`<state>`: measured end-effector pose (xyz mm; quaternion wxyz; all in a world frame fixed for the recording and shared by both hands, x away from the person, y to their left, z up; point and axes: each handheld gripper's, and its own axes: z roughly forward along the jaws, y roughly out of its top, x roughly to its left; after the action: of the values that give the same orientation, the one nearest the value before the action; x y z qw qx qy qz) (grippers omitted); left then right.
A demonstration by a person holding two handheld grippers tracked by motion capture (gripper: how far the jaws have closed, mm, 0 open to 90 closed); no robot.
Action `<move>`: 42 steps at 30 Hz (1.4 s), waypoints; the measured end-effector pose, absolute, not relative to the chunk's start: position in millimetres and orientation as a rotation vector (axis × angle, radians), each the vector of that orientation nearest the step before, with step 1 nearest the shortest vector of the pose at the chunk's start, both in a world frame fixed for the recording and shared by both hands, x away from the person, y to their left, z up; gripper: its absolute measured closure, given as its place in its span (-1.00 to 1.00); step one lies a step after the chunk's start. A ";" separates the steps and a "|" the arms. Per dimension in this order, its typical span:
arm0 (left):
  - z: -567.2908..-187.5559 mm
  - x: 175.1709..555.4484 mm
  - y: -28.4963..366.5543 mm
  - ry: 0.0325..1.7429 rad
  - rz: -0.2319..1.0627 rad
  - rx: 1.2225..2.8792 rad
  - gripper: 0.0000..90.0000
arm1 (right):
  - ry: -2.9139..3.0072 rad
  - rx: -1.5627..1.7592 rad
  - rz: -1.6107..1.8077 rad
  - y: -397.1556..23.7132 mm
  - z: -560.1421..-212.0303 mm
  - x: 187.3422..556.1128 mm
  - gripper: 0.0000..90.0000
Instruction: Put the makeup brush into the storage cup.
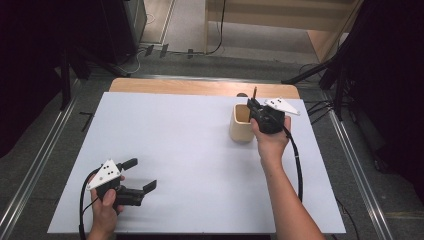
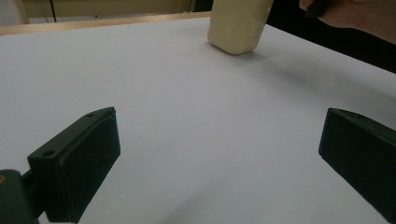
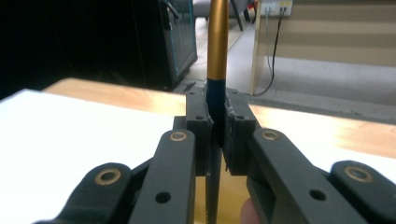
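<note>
A cream cup stands on the white sheet, right of the middle and toward the back. My right gripper hovers over the cup's right rim, shut on a slim pen held upright. In the right gripper view the pen has a gold upper shaft and a dark lower part pinched between the pads of the gripper. Its lower end is hidden behind the jaws. My left gripper rests at the front left, open and holding nothing. Its own view shows the gripper facing the cup.
The white sheet covers most of a wooden table, whose bare strip runs along the back. Cables trail from both grippers toward the front edge. Dark stands and a metal rail flank the table on the floor.
</note>
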<state>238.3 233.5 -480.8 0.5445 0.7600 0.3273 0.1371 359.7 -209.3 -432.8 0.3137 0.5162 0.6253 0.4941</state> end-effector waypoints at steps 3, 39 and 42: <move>-481.0 238.3 233.2 0.778 0.324 1.802 -1.00 | 1.660 1.369 1.292 -209.1 -439.7 359.1 0.86; -481.6 238.3 232.5 0.778 0.323 1.807 -1.00 | 1.717 1.319 1.331 -220.1 -433.8 320.4 -1.00; -481.5 238.3 232.8 0.778 0.323 1.806 -1.00 | 1.720 1.319 1.326 -222.6 -434.6 313.0 -1.00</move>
<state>238.3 232.8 -481.5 0.5432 0.7608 0.3278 0.1363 313.0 -222.6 -434.6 0.2959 0.4958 0.6466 0.4986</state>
